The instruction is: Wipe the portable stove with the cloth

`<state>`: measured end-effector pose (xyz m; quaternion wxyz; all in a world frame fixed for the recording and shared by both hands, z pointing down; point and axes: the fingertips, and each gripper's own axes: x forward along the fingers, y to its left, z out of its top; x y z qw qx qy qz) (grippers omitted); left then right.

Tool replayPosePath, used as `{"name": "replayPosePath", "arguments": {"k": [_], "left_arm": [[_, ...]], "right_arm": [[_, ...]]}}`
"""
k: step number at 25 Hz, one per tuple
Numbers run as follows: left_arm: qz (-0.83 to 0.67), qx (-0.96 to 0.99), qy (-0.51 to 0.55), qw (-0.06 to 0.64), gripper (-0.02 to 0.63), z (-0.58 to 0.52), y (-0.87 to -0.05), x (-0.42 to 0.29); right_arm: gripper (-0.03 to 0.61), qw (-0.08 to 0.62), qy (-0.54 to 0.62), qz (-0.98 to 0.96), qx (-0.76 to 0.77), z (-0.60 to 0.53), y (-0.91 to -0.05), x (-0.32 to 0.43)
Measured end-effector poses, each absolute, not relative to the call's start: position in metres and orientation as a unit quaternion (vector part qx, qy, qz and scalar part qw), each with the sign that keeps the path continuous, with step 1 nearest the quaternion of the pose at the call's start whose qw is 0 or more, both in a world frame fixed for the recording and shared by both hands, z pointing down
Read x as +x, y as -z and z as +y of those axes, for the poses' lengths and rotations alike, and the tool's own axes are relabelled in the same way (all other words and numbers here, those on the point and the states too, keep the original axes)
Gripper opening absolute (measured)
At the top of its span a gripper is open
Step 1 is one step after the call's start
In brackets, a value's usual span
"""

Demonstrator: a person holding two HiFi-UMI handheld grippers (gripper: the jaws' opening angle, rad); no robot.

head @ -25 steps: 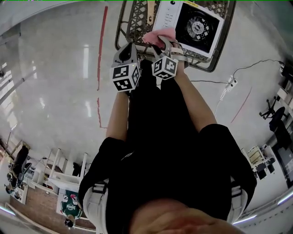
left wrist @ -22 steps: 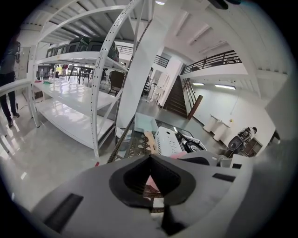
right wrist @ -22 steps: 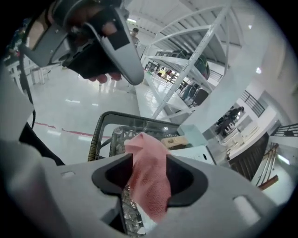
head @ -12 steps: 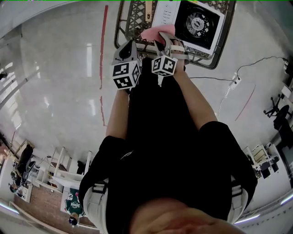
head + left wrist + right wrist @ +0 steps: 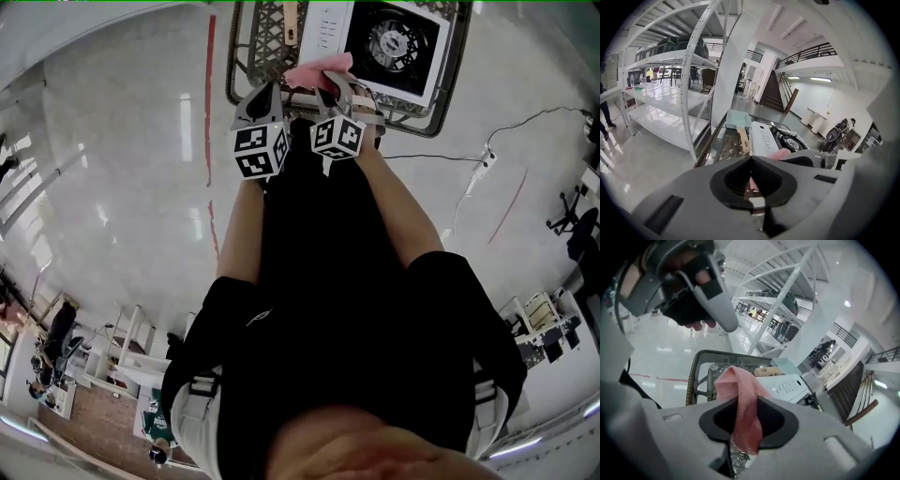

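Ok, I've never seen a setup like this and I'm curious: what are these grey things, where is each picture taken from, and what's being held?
No robot here: a person holds a hand-operated claw in each hand. The top-down picture comes from a camera on their head. The other two come from cameras riding on each claw. On the table sits a white portable stove. The right claw has just been closing on a pink cloth, which is pinched between its jaws. The left claw is shut and holds nothing.
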<state>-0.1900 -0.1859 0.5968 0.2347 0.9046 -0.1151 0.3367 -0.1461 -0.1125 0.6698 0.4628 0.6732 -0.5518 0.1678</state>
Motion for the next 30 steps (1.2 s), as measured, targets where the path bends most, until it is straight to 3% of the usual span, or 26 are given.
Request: {"name": "replayPosePath", "arguments": {"k": [8, 30], "left_arm": [[-0.098, 0.900, -0.363, 0.220, 0.000, -0.156, -0.615, -0.188], [-0.083, 0.891, -0.393, 0.211, 0.000, -0.096, -0.622, -0.172]], "right_arm": [[0.083, 0.376, -0.236, -0.546, 0.710, -0.100, -0.654, -0.136], [0.080, 0.379, -0.235, -0.566, 0.693, -0.047, -0.660, -0.123]]}}
